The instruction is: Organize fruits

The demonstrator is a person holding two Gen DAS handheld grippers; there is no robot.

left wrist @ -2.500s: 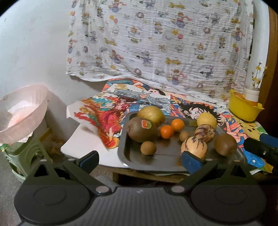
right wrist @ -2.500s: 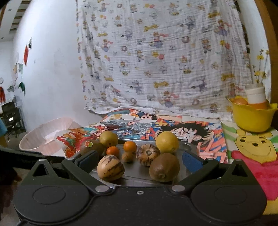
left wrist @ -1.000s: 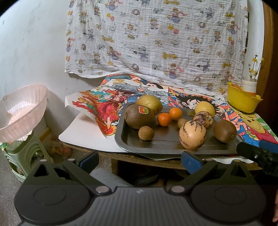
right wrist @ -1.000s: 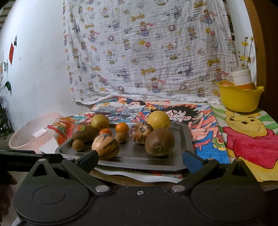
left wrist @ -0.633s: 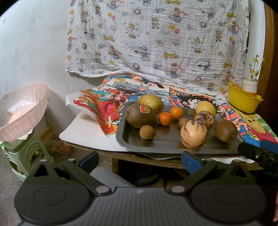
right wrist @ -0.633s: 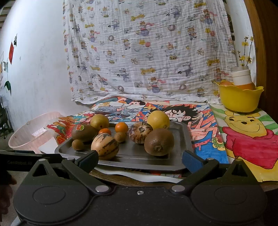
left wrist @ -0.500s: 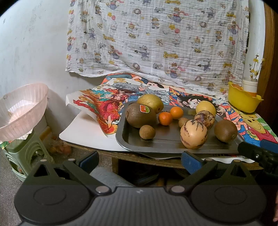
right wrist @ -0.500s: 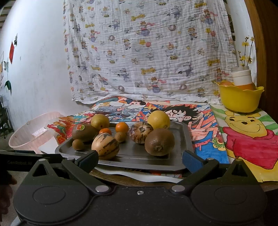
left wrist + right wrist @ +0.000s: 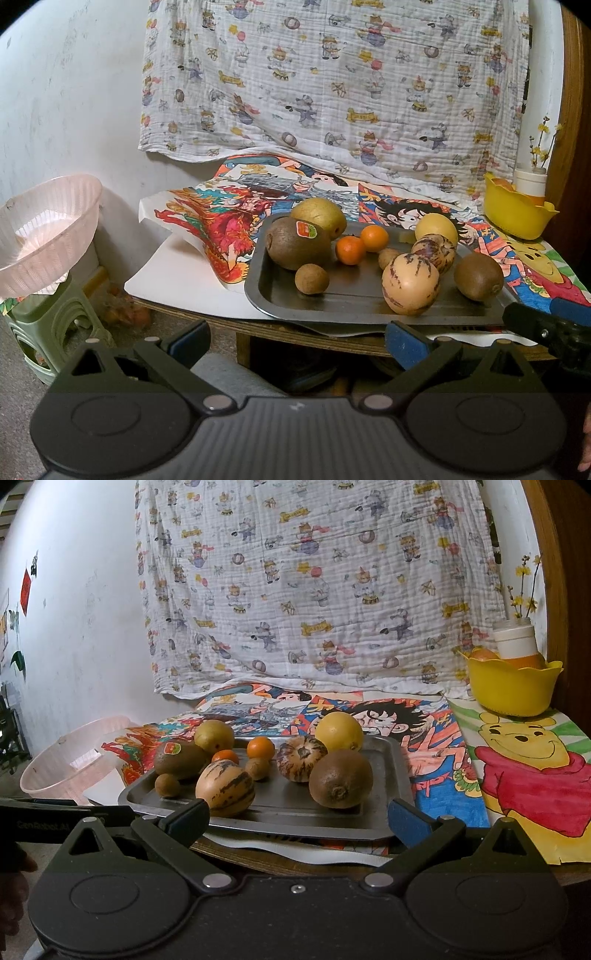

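A dark metal tray point(image 9: 354, 299) point(image 9: 388, 775) at the table's front edge carries several fruits: a stickered kiwi point(image 9: 297, 243) point(image 9: 179, 758), a second kiwi point(image 9: 478, 276) point(image 9: 340, 778), a striped melon-like fruit point(image 9: 410, 284) point(image 9: 225, 788), two small oranges point(image 9: 350, 250) point(image 9: 260, 747), a yellow lemon point(image 9: 436, 229) point(image 9: 338, 732). My left gripper point(image 9: 297, 338) hangs open before the table edge, below the tray. My right gripper point(image 9: 298, 814) is open at the tray's near rim, holding nothing.
A pink basket point(image 9: 44, 236) point(image 9: 70, 760) sits on a green stool point(image 9: 48, 332) to the left. A yellow bowl point(image 9: 519, 216) point(image 9: 511, 686) with a white jar stands at the back right. Printed cloths cover the table and wall.
Since 2.5 s ago both grippers have drawn back from the tray and dropped lower. Over the last second nothing has visibly moved.
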